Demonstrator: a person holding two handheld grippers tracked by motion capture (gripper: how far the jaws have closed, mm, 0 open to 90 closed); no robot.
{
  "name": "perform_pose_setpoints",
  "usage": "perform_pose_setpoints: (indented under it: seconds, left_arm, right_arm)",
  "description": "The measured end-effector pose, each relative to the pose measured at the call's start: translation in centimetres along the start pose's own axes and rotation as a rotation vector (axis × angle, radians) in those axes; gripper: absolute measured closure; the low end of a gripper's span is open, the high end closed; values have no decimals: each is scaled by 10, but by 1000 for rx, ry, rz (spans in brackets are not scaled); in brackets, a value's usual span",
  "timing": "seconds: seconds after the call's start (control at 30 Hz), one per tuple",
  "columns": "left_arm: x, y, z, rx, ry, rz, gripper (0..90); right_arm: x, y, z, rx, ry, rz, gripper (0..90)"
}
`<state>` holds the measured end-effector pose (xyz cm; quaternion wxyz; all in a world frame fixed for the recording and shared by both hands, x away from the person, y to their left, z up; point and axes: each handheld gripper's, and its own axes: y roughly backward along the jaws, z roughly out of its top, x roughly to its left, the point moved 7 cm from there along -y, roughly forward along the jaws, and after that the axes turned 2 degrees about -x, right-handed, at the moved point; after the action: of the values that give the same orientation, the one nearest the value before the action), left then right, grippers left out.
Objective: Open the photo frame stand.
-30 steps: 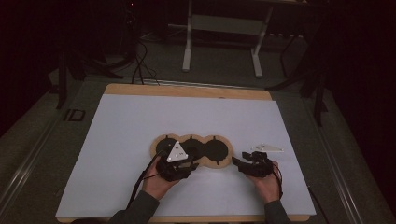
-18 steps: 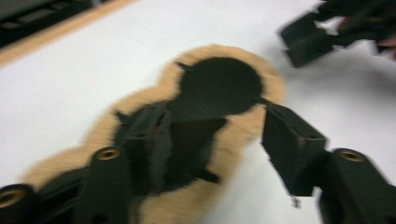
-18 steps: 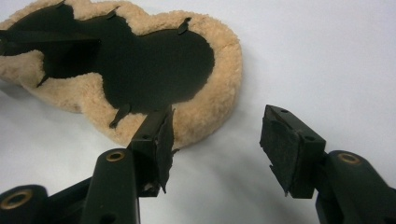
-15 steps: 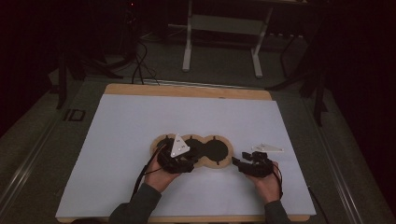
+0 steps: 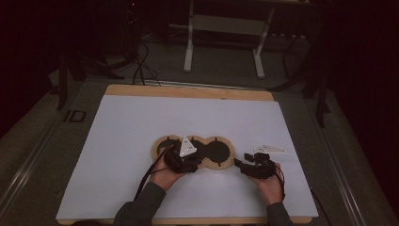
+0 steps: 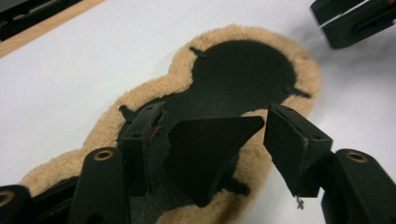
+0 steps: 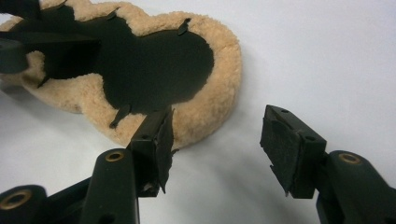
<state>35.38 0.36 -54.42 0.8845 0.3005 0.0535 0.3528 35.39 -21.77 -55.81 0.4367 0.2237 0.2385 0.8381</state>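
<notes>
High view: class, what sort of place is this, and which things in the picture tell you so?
Probably a lab or workshop recording bench, dimly lit: a wooden table under a plain white sheet, cables trailing on the floor, and a metal stand behind it.

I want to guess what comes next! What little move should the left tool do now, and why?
Probably close the left tool on the black flap standing between its open jaws, which have just been opening. The fuzzy tan pad lies flat beneath, and the right tool waits open at its end.
</notes>
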Motion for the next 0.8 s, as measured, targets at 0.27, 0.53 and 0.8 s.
perform_pose_setpoints:
  seconds: [0.27, 0.53, 0.8]
  left_arm:
    - [-1, -9, -2, 47, -66, 12, 453]
    - [4, -15, -6, 90, -94, 55, 527]
    - [2, -14, -3, 102, -140, 78, 591]
  right_arm:
    - [-1, 0, 0, -2, -6, -1, 429]
    - [-1, 0, 0, -2, -6, 0, 429]
    - [-1, 0, 0, 0, -5, 2, 428]
